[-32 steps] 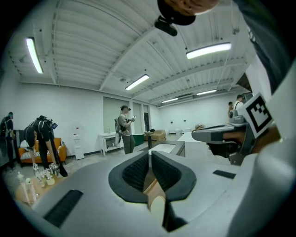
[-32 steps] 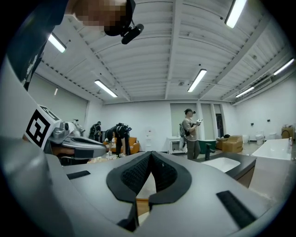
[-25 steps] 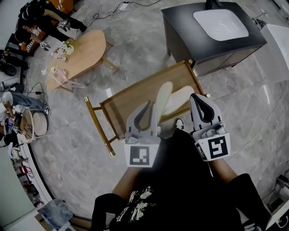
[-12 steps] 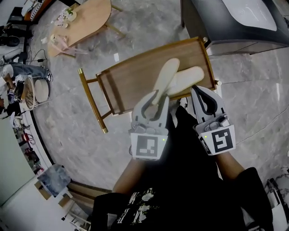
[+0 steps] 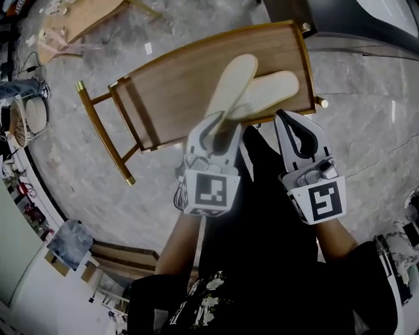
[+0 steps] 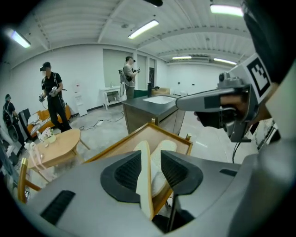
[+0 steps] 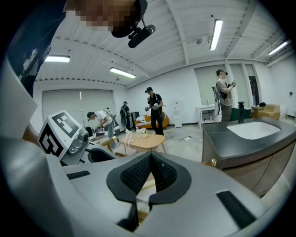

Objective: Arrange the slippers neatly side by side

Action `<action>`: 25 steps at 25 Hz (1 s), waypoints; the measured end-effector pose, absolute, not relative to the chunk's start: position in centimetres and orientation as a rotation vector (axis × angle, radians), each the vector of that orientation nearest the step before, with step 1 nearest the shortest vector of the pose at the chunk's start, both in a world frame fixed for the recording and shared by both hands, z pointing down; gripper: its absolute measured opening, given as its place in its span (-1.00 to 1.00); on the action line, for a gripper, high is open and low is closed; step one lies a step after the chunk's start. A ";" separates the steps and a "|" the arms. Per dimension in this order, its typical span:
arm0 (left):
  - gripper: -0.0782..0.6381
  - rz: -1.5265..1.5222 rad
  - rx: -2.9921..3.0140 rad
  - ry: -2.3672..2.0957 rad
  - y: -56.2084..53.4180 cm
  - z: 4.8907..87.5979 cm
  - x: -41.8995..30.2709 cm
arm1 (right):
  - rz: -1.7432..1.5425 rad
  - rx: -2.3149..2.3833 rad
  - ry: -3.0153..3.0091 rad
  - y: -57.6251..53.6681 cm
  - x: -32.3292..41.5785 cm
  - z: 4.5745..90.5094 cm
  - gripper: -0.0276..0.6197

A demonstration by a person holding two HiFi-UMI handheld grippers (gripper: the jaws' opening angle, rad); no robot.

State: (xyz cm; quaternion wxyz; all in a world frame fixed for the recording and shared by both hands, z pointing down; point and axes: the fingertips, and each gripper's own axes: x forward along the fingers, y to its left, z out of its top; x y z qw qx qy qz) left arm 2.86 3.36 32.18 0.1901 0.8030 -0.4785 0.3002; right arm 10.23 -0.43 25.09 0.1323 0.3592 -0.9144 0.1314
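Observation:
Two cream slippers lie on a wooden bench (image 5: 163, 98), toes pointing away and spread apart. The left slipper (image 5: 232, 82) stands on its edge, its heel between the jaws of my left gripper (image 5: 216, 125). Those jaws are opening, and the left gripper view shows a gap beside the slipper (image 6: 144, 178) on its right side. The right slipper (image 5: 270, 91) lies flat, overlapped by the left one. My right gripper (image 5: 293, 123) is shut just short of that slipper's heel, holding nothing. In its own view the right gripper (image 7: 149, 173) has its pads together.
A dark cabinet (image 5: 340, 23) with a white sink stands beyond the bench on the right. A low round wooden table (image 5: 72, 16) is at the far left. Several people (image 6: 53, 99) stand across the room. Grey marble floor surrounds the bench.
My left gripper's jaws have spread apart from shut, with the left slipper's heel between them. Both grippers sit closer to the bench. The right gripper stays shut.

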 end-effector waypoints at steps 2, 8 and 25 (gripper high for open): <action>-0.41 0.853 2.230 -1.326 3.5 34.0 2.8 | 0.416 1.019 -2.624 -0.4 10.3 26.7 -0.92; -0.36 0.962 2.150 -1.313 3.1 38.4 2.6 | 0.458 0.985 -2.571 -1.2 10.8 30.0 -0.92; -0.59 1.186 2.071 -1.372 3.7 43.4 1.4 | 0.533 1.008 -2.534 -1.6 11.8 32.6 -0.92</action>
